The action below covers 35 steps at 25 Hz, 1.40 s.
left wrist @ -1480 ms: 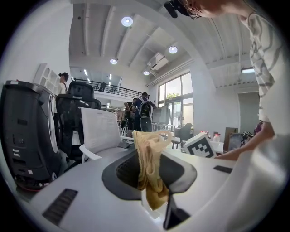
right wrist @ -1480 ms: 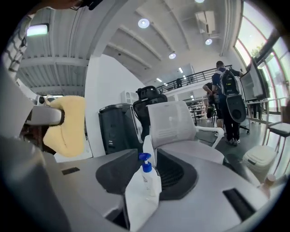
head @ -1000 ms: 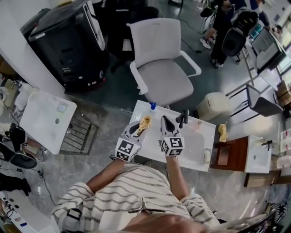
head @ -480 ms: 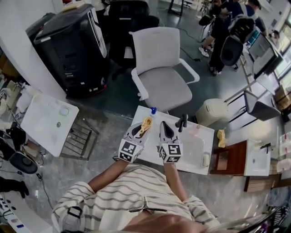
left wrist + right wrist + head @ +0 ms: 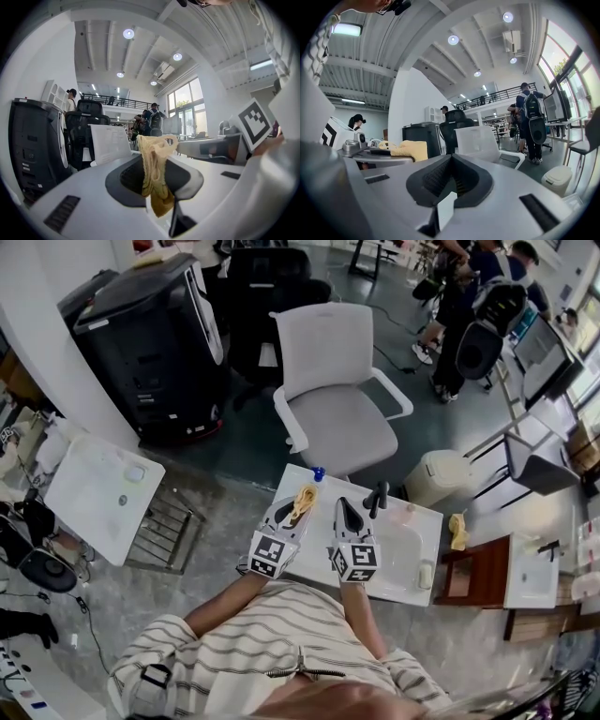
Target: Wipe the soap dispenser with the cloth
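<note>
The soap dispenser [image 5: 318,473], a small bottle with a blue cap, stands at the far left corner of the white sink table [image 5: 412,521]. My left gripper [image 5: 302,493] hovers just in front of it, shut on a crumpled yellow cloth [image 5: 303,500]. In the left gripper view the cloth [image 5: 154,173] hangs bunched between the jaws of the left gripper [image 5: 157,161]. My right gripper [image 5: 342,506] floats beside it over the basin, shut and empty. The right gripper view shows the right gripper [image 5: 452,176] with its jaws together and the cloth [image 5: 410,150] off to the left.
A black faucet [image 5: 377,495] rises at the basin's far edge, right of my right gripper. Beyond the table stand a white office chair [image 5: 342,399], a black cabinet [image 5: 150,334] and a bin [image 5: 439,474]. Another yellow cloth [image 5: 457,526] hangs at the table's right end.
Both grippers stay almost where they were over the sink table, the left one still shut on the cloth. The head view has shifted slightly.
</note>
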Each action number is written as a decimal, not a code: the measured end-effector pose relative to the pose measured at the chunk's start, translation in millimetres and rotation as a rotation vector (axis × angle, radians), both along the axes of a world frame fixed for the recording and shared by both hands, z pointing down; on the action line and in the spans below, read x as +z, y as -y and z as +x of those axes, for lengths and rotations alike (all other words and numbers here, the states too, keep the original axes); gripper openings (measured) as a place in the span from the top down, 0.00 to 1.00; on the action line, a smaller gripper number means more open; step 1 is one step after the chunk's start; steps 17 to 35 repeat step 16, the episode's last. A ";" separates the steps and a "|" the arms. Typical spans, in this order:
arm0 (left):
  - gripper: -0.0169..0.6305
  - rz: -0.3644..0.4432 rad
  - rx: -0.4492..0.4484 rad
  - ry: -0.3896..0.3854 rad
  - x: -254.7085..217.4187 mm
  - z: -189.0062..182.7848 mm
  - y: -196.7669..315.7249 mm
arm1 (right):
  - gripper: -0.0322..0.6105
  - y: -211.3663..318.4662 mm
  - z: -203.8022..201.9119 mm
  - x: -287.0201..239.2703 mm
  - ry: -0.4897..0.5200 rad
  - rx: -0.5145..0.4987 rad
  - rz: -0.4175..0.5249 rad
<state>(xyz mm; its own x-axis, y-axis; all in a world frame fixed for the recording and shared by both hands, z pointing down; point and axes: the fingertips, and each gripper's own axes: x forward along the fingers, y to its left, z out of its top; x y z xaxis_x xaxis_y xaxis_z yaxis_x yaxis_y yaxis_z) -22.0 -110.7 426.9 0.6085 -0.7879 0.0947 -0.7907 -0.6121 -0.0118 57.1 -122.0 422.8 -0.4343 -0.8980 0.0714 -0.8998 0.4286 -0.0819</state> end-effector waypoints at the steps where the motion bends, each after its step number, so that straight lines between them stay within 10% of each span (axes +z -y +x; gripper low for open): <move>1: 0.84 0.001 -0.003 0.000 -0.2 -1.1 0.4 | 0.97 0.9 -0.2 0.0 0.002 0.000 -0.001; 35: 0.84 -0.008 -0.016 0.001 4.7 -5.8 3.4 | 0.97 3.9 -8.8 3.6 0.018 -0.029 -0.005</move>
